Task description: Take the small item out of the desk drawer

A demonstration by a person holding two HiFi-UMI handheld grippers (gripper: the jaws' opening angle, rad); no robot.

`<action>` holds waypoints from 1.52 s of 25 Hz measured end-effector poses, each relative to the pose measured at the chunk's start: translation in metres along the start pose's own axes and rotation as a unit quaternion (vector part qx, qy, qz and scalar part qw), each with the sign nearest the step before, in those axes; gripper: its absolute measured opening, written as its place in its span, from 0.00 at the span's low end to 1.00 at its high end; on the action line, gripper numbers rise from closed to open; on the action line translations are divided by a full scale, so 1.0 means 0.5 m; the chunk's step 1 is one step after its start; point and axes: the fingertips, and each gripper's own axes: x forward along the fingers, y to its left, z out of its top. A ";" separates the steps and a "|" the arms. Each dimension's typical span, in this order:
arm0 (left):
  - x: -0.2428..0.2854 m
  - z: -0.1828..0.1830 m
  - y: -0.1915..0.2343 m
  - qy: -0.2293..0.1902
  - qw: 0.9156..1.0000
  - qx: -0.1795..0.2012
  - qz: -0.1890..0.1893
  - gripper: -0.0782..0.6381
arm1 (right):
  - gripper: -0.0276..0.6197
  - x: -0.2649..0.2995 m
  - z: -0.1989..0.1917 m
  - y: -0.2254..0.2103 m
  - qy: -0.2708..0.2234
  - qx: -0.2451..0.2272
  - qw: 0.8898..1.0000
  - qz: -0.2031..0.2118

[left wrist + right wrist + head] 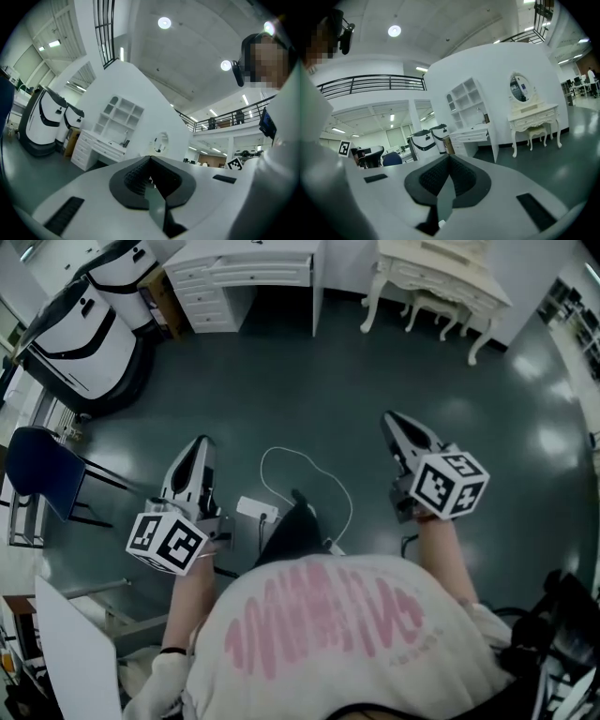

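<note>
Floor (309,390): white desk (248,268) far beyond left gripper (200,444).

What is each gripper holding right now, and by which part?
Nothing. The left gripper and right gripper are both shut and empty, in the air above the floor, well short of the desk.

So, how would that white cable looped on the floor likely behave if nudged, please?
The white cable lies in a loose loop, so it is probably floppy and would bend rather than shift whole. It looks thin, so likely light. One end appears to reach the power strip, which may tether it.
</note>
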 end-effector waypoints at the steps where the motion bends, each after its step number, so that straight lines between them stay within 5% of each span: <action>1: 0.022 -0.009 0.008 0.008 1.000 0.001 -0.004 0.15 | 0.07 0.012 -0.006 -0.010 0.006 0.002 1.000 -0.001; 11: 0.345 -0.027 0.105 0.029 0.998 -0.005 -0.054 0.15 | 0.07 0.230 0.039 -0.171 0.032 -0.003 0.999 -0.025; 25: 0.714 0.150 0.316 0.004 0.999 0.008 -0.051 0.15 | 0.07 0.674 0.299 -0.275 0.014 -0.037 0.999 0.007; 38: 0.890 0.070 0.454 0.052 0.998 -0.035 -0.027 0.15 | 0.07 0.929 0.272 -0.396 0.066 0.020 0.997 0.027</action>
